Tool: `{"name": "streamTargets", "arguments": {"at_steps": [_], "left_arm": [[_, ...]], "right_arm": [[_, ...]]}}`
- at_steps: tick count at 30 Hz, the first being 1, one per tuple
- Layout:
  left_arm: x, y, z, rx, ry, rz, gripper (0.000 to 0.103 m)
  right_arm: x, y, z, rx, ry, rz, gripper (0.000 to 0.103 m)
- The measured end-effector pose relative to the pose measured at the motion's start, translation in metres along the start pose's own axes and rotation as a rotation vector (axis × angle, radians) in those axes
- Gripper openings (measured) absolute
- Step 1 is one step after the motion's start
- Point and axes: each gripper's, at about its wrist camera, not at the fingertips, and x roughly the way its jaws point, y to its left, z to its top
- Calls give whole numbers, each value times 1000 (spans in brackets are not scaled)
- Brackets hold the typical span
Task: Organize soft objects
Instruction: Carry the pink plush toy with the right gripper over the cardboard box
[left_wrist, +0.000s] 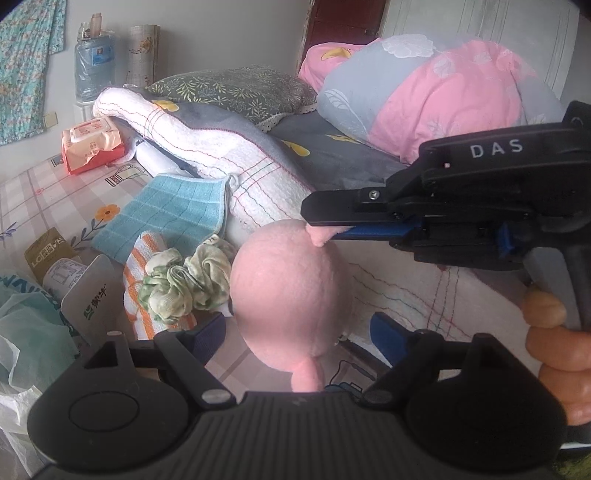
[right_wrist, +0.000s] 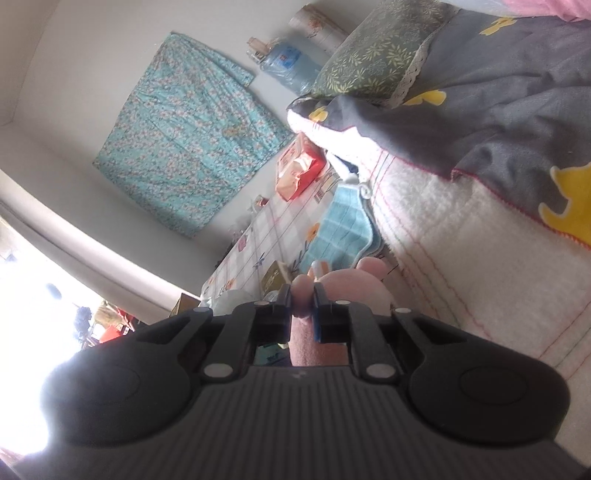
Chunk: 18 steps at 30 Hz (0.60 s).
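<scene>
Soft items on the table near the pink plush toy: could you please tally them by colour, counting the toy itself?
Pink: 1, the pink plush toy, pinched by the right gripper
Blue: 1, the blue checked cloth
Orange and white: 1, the striped towel
Green and white: 1, the scrunchie
Total: 4

pink plush toy, blue checked cloth
</scene>
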Motion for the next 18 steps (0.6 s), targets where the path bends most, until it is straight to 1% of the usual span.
{"name": "streamTargets", "arguments": {"at_steps": [4, 7, 9, 14, 18], "left_arm": [[2, -2, -2, 17, -2, 21, 84], [2, -6, -2, 39, -3, 27, 77], [0, -8, -3, 55, -17, 34, 76], [-11, -10, -4, 72, -37, 15, 73], [-25, -10, -4, 79, -59, 12, 72]], "right_arm": [[0, 9, -7, -6, 25, 29, 9], [-3, 12, -9, -6, 28, 39, 9], [-6, 14, -10, -7, 28, 45, 9], [-14, 20, -8, -22, 22, 50, 9], [-21, 33, -8, -56, 17, 60, 9]]}}
